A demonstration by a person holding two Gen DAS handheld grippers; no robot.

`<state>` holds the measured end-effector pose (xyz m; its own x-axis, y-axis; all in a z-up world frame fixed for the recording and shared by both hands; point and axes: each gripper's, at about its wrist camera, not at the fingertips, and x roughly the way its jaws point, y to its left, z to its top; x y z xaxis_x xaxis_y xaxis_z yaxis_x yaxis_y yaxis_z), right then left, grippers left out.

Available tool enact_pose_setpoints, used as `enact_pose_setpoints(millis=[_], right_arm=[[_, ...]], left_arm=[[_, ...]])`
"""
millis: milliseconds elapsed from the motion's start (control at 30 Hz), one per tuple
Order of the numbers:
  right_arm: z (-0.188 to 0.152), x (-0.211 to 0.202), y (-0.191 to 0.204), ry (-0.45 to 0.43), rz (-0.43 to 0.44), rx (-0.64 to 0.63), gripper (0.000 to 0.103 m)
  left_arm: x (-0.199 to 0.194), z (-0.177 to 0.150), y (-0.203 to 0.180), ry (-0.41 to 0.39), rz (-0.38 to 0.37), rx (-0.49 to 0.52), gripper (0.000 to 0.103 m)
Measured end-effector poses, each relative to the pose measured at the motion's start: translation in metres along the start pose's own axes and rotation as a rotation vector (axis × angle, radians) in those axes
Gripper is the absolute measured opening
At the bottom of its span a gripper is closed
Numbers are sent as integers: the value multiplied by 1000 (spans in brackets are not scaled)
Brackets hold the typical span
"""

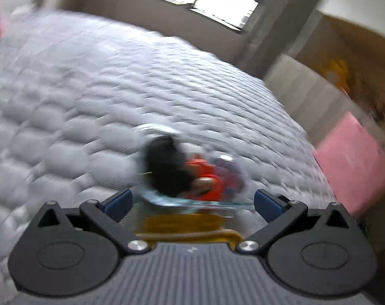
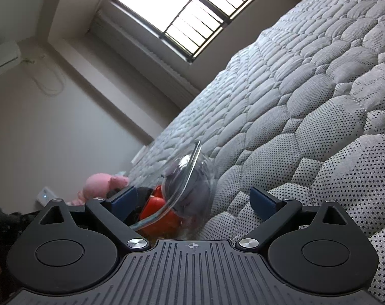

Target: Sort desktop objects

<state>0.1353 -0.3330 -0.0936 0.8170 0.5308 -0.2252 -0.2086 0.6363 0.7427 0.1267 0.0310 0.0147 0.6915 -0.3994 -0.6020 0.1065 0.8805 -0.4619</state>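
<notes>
Glass bowl (image 2: 190, 178) on unlabelled quilted mattress (image 2: 306, 101)

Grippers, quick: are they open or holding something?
Left gripper: jaws open, holding nothing; glass bowl sits just ahead.
Right gripper: jaws open, holding nothing.

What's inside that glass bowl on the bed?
The glass bowl holds something red-orange, a black object and a purplish item. Blur and glare on the glass hide what they are, and anything beneath them is covered.
</notes>
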Motion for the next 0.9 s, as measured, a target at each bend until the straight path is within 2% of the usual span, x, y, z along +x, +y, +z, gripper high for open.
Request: enact_pose_setpoints(millis=[133,233,333,467,533,633,667,733,800,900], right_arm=[[-1,1,2,3,-5,-6,99],[-2,1,3,5,-8,-7,99],[-3,2,5,9,-14,-14,99],[-4,2,6,8,-13,-14,99],[-4,2,6,6,-12,-13,99],[-4,2,5,5,-9,-11,99],[-4,2,5,4,-8,-10,99],[-4,1,5,3,-6,-9,99],[-4,1,4,3,-5,-9,99],[-4,0,3,3,-1,-8,99]], left_arm=[[0,-3,29,10,76,-90,102],[4,-7,28,23,36,-80,100],[12,-6,8,39,3,-21,98],[29,7,-38,58,-107,83,98],[44,16,-63,63,-120,149,98],[78,20,-88,110,-88,221,97],[89,21,-93,134,-68,234,93],[108,17,-96,179,-22,242,88],[121,12,-94,211,-9,239,85],[129,4,-91,213,9,271,82]])
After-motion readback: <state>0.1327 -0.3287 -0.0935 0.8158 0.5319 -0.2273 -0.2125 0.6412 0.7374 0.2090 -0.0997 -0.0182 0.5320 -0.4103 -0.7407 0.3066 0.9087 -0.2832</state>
